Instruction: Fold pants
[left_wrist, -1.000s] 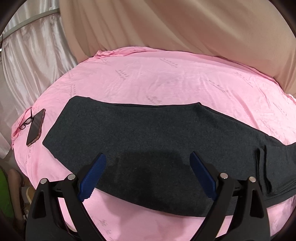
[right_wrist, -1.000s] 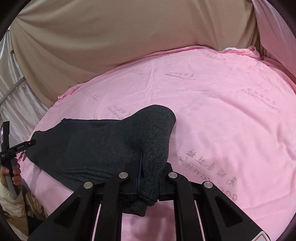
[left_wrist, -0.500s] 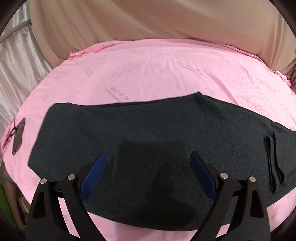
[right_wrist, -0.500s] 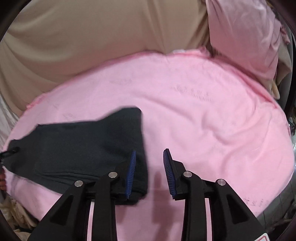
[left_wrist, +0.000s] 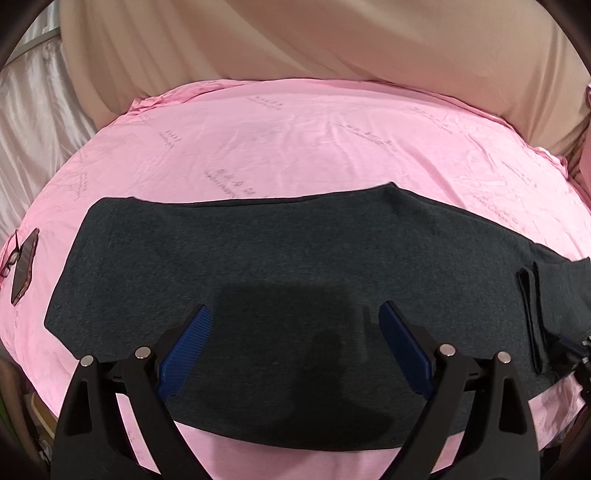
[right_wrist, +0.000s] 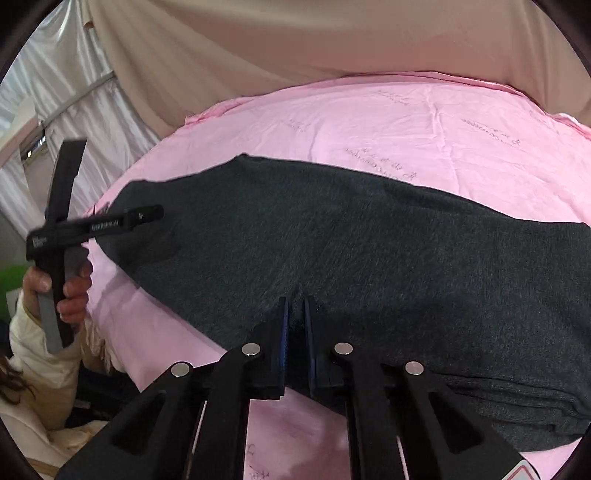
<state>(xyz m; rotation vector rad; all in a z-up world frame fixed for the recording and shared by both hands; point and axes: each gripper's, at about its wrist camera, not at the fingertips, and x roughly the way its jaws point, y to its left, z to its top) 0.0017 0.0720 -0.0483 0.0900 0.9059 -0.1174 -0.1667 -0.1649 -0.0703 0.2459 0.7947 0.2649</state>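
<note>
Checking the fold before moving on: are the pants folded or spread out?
Folded: the pants lie flat as one dark band on the pink sheet.

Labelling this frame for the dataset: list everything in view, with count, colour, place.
pants: 1, dark grey, flat across the sheet
bed sheet: 1, pink, printed, under the pants
phone: 1, dark, at the sheet's left edge
glasses: 1, dark frame, beside the phone
curtain: 1, beige, behind the bed
left gripper: 1, black with blue pads, open over the pants
right gripper: 1, black, jaws just closed on a pinch of pants
hand: 1, holding the left gripper's handle
</note>
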